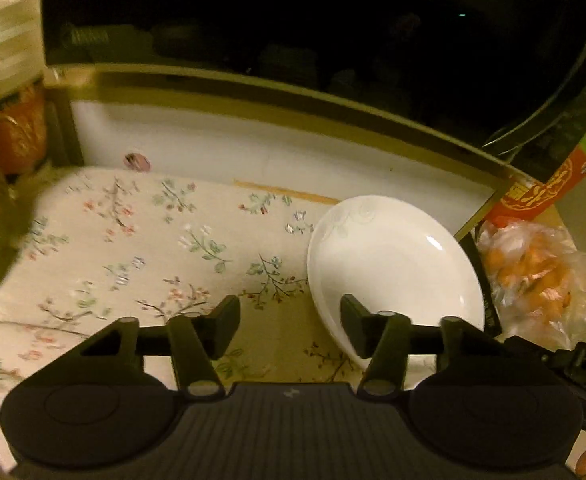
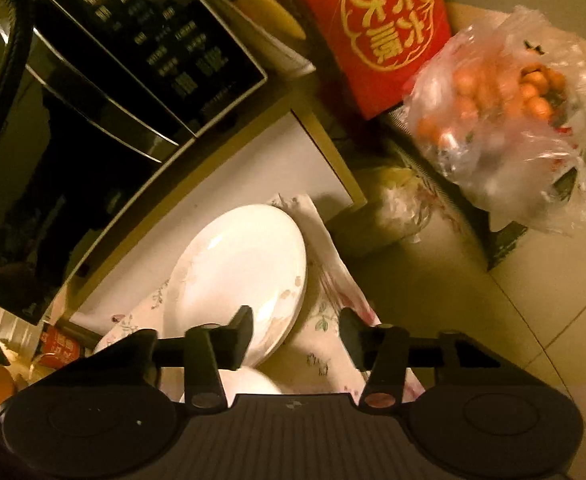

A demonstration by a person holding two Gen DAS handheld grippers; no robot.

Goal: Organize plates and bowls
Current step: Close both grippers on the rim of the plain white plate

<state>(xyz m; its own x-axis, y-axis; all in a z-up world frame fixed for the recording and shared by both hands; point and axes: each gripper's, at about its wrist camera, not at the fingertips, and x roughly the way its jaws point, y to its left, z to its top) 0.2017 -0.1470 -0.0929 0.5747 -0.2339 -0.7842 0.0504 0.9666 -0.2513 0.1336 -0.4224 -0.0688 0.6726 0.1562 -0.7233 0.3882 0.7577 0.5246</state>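
A white plate point(image 1: 393, 264) lies on the floral cloth point(image 1: 133, 240) at the right end of the shelf under the microwave. My left gripper point(image 1: 289, 328) is open and empty; its right finger hangs over the plate's near rim. In the right wrist view the same white plate point(image 2: 241, 272) lies on the cloth point(image 2: 325, 320), with another white dish point(image 2: 253, 382) partly hidden beneath the gripper body. My right gripper point(image 2: 295, 334) is open and empty, its left finger over the plate's near edge.
A black microwave point(image 1: 293, 40) sits on the shelf above the cloth, also seen in the right wrist view point(image 2: 93, 100). A plastic bag of oranges point(image 2: 501, 108) and a red box point(image 2: 377, 28) stand to the right. Jars point(image 1: 9, 120) stand at the left.
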